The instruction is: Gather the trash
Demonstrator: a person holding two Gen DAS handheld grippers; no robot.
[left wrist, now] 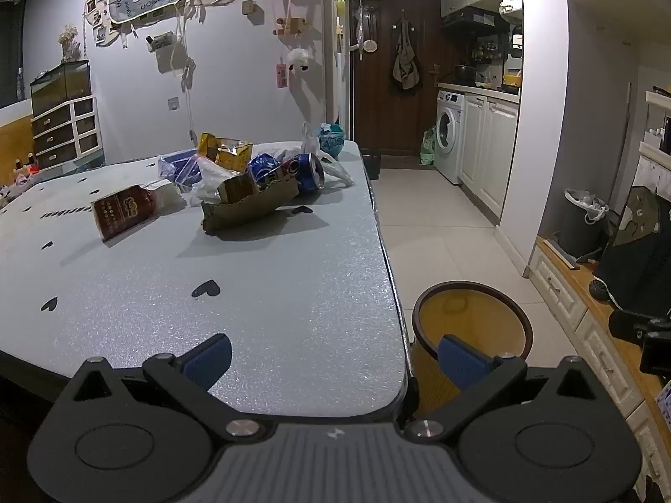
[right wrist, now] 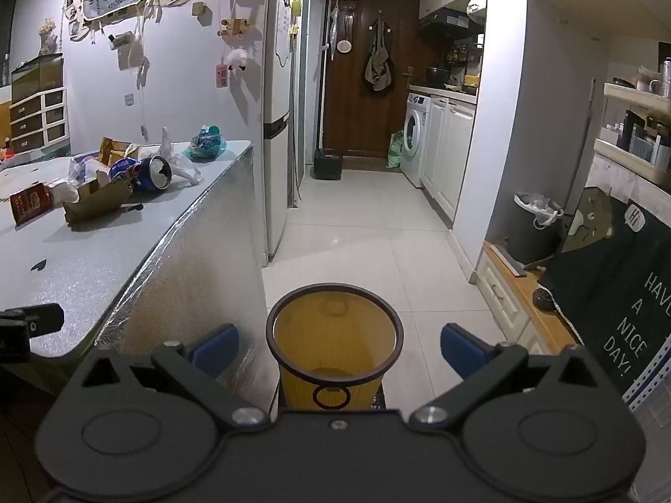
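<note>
We log trash pile on worktop, well ahead of L gripper; jaws apart, empty. R gripper, jaws apart, empty, hangs over yellow bin on floor.

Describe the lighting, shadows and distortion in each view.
Left wrist: dim, bluish light; the flattened brown cardboard box casts a dark shadow on the grey speckled table; fisheye bends the table edge. Right wrist: equally dim; black vignette corners; walls curve.
</note>
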